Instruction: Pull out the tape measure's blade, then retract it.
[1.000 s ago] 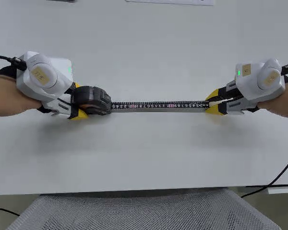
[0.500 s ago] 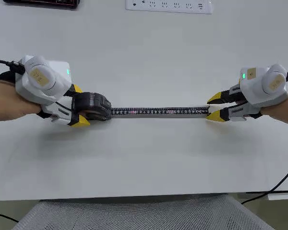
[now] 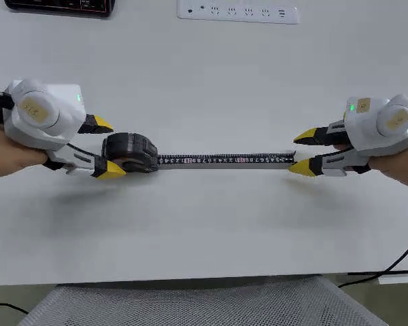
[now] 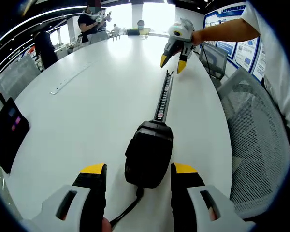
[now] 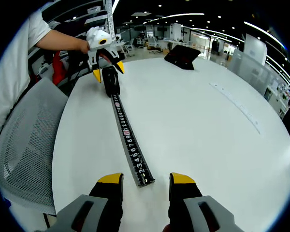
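The black tape measure case (image 3: 130,152) lies on the white table (image 3: 204,217), with its dark numbered blade (image 3: 224,159) stretched out flat to the right. My left gripper (image 3: 105,147) stands open around the case's back end, its yellow-tipped jaws either side and apart from the case (image 4: 150,152). My right gripper (image 3: 300,152) is open just beyond the blade's free end (image 5: 144,181), which lies on the table between its jaws. The left gripper view shows the right gripper (image 4: 172,62) far off at the blade's tip; the right gripper view shows the left gripper (image 5: 106,70) by the case (image 5: 111,81).
A white power strip (image 3: 236,11) lies at the table's far edge, with a black device (image 3: 60,6) at the far left. A grey mesh chair (image 3: 204,302) sits below the near edge. A cable (image 3: 387,258) hangs at the right.
Both grippers have opened. The left let go of the case and drew back to the left; the right released the blade's end. The tape measure now lies on the table with its blade out.
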